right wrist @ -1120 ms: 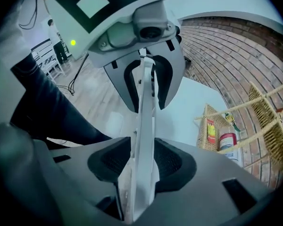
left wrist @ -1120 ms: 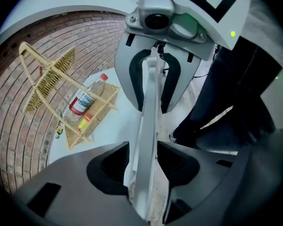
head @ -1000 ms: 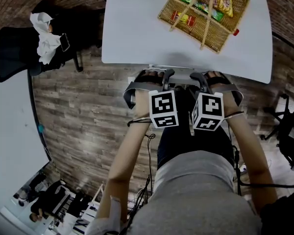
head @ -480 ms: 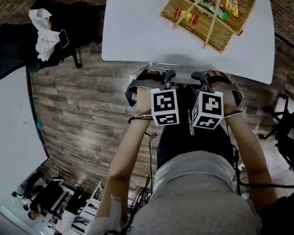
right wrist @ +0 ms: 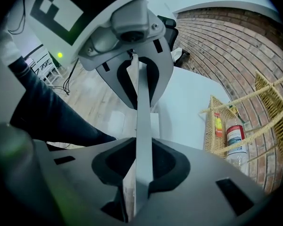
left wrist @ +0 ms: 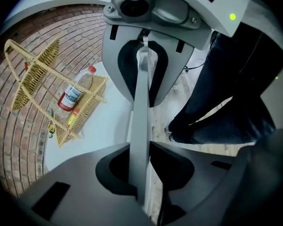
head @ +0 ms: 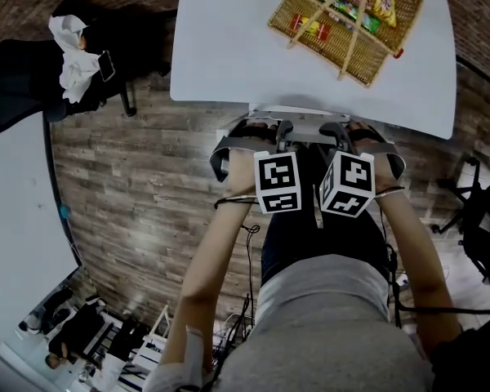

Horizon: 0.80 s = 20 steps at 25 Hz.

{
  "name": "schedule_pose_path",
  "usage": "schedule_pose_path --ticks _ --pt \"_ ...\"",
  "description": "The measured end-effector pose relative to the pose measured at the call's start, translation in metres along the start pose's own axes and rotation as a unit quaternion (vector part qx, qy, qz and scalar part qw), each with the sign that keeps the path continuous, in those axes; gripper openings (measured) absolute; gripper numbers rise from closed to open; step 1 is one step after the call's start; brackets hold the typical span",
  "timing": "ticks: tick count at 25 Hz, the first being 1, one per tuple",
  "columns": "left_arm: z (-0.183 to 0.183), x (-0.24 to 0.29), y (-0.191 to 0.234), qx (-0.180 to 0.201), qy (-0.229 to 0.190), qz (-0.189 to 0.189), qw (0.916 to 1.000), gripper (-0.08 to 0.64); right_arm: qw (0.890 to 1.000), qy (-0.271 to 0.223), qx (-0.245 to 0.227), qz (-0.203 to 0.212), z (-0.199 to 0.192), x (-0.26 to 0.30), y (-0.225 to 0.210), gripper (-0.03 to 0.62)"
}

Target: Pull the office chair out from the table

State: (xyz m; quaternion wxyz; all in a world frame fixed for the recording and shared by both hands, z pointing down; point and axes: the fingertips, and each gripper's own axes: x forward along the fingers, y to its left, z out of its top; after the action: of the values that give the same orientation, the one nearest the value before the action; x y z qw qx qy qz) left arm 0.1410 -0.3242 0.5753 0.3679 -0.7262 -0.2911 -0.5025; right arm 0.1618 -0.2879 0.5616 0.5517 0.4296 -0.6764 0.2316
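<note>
Left gripper [left wrist: 140, 171] pinches the thin grey top edge of the office chair [head: 219, 157]; just beside it, the right gripper [right wrist: 142, 166] has the same edge between its pads, jaws closing on it. That chair sits tucked against the near edge of the white table [head: 220, 47], which bears a wicker basket [head: 351, 27]

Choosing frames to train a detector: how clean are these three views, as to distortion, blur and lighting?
Head view: evenly lit and sharp, though the table edge and the floor planks bow. Left gripper view: heavy fisheye, black corners, the basket warped. Right gripper view: same fisheye, the brickwork curved, a green haze at lower left.
</note>
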Motion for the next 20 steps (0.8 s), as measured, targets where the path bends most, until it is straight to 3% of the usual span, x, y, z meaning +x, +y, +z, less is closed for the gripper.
schedule_pose_path --ticks 20 --pt "0.001 -0.022 -0.087 -0.023 0.002 -0.010 0.9997 0.092 0.999 -0.028 0.005 0.024 0.004 -0.016 0.088 0.084"
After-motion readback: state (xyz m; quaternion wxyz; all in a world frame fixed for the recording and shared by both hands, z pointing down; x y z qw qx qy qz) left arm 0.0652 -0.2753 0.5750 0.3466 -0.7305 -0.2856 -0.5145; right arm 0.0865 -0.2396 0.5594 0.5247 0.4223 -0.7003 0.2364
